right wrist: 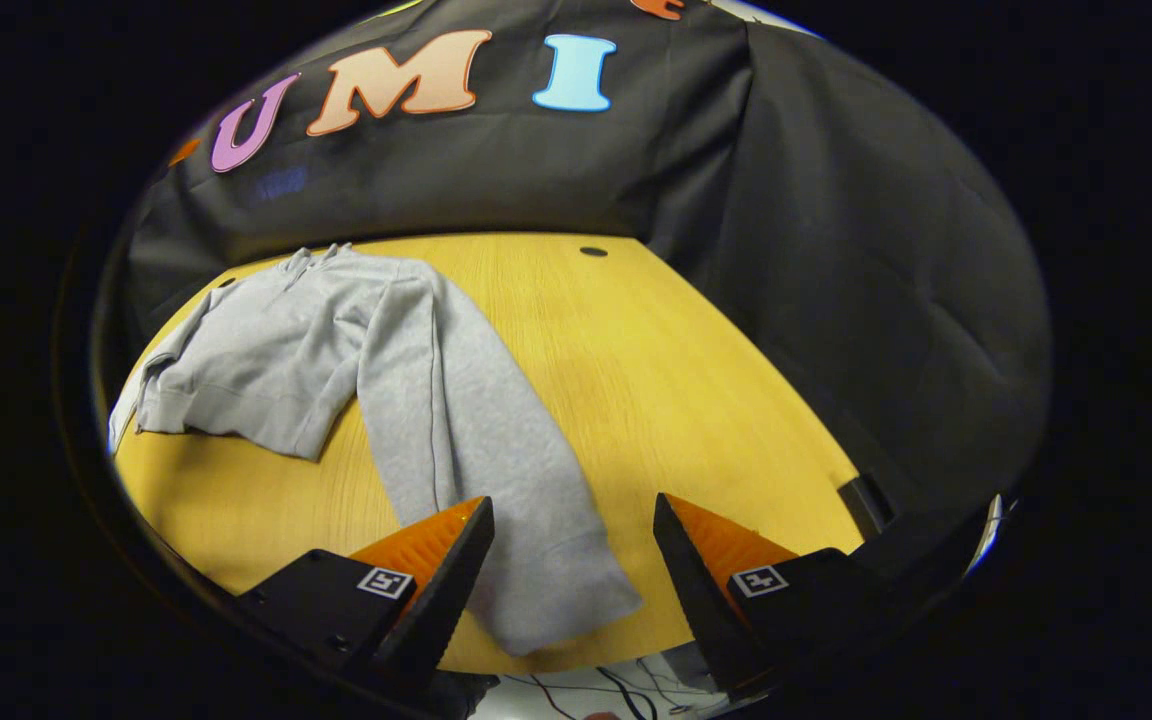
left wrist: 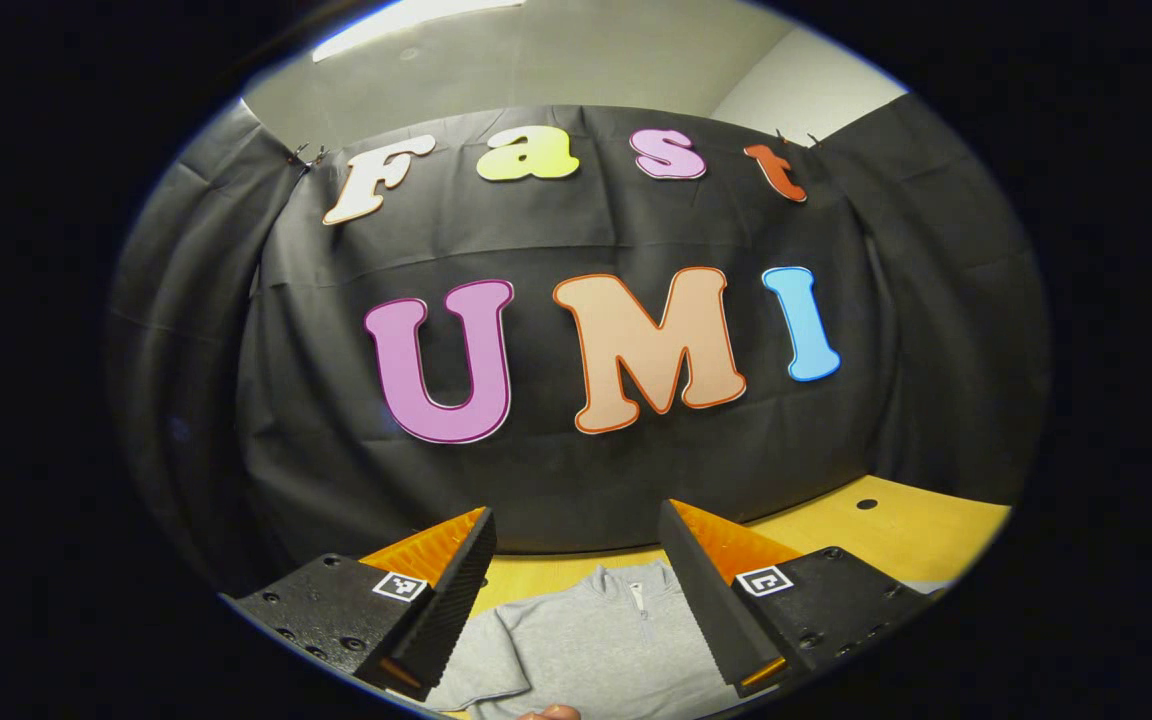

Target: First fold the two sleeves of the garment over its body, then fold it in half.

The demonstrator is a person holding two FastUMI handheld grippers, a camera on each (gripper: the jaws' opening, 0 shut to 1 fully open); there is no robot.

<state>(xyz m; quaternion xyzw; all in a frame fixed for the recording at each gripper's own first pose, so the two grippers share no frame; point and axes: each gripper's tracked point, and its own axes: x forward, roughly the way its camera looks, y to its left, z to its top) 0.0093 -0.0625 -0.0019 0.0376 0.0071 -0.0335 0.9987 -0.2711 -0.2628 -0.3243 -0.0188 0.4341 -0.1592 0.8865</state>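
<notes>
Right tool (right wrist: 573,545), jaws apart, hovers above the garment's sleeve (right wrist: 496,470).

Left gripper (left wrist: 576,570) jaws wide apart, aimed level; right gripper (right wrist: 573,560) jaws wide apart, tilted downward

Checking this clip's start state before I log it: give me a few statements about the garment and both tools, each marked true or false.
1. The grey garment lies on the wooden table. True.
2. The right tool is clamped on the sleeve. False: it is open, with the sleeve cuff between its fingers.
3. The left tool is open. True.
4. That sleeve is folded over the body. False: it stretches out across the table.
</notes>
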